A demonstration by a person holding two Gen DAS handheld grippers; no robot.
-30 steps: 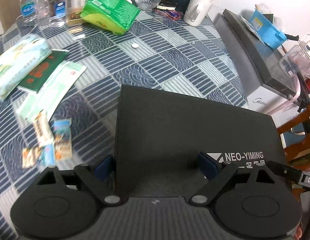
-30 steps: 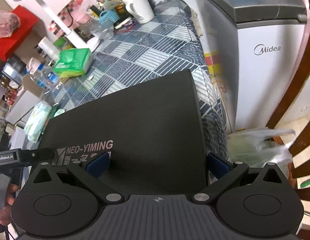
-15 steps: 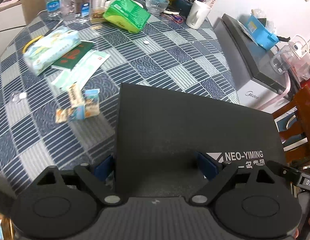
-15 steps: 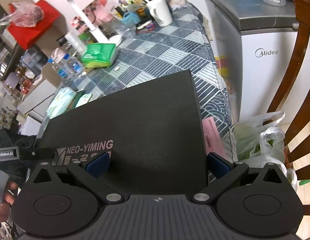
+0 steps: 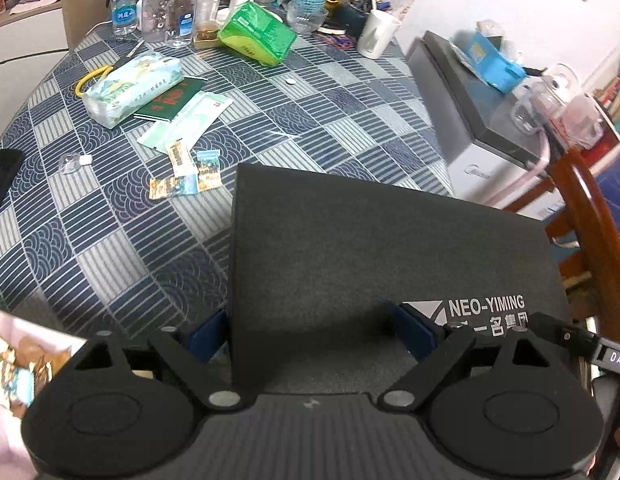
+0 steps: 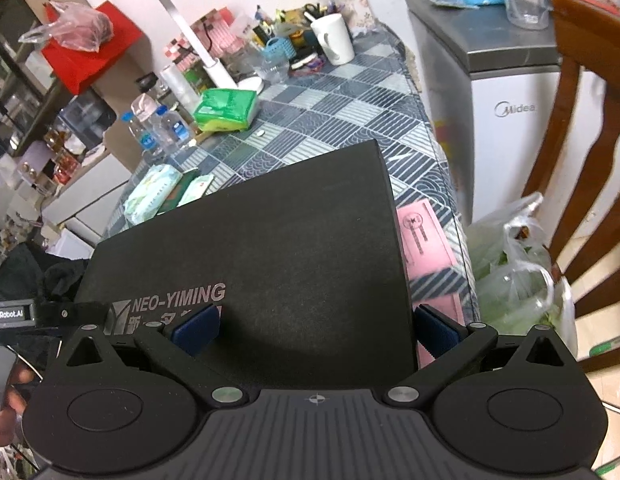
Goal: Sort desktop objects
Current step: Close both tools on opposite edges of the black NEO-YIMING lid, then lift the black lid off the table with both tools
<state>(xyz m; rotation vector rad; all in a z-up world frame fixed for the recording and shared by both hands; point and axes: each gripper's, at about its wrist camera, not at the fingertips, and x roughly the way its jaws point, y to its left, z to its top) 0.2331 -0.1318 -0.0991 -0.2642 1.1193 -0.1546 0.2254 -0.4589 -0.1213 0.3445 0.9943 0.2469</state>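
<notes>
Matte black and faintly grainy, the flat rectangular box lid (image 5: pixel 390 256) fills the near field of both my wrist cameras. My left claw (image 5: pixel 312 334) has its blue pads spread wide, one outside the lid's left edge and one lying over its top face by the silver NEO-YIMING lettering; I cannot tell whether the pads press it. My right claw (image 6: pixel 314 326) sits the same way on the opposite end, one pad on the lettering, the other just outside the right edge, equally wide. The lid appears raised above the tabletop (image 5: pixel 109 248), near its front edge, though I cannot see underneath.

The left view alone shows small glossy snack sachets (image 5: pixel 187 176) lying flat on the blue-and-grey checked cloth, then a soft tissue pack (image 5: pixel 131 86) overlapping a dark green booklet (image 5: pixel 173 98) with pale paper envelopes beside it. Only the right view shows a pink printed slip (image 6: pixel 424 236) lying on the cloth just beside the lid's right edge, a crinkled clear plastic bag (image 6: pixel 514 268) below, and a curved wooden chair (image 6: pixel 566 128).

Farther back, both views catch the shiny green tissue packet (image 5: pixel 255 34), clear water bottles (image 5: pixel 149 4) and a white mug (image 6: pixel 334 38).
</notes>
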